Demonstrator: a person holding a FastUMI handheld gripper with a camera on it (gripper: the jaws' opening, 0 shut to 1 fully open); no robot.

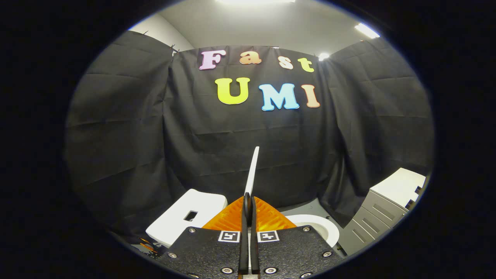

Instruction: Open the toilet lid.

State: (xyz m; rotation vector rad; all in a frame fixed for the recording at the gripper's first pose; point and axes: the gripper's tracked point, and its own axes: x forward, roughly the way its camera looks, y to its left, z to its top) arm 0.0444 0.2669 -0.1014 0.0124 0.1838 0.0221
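Gripper view: gripper [248,201] clamps upright toilet lid [252,170].

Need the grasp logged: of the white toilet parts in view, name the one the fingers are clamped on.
The toilet lid: the gripper is shut on its thin edge, raised upright. The tank and bowl rim lie untouched either side.
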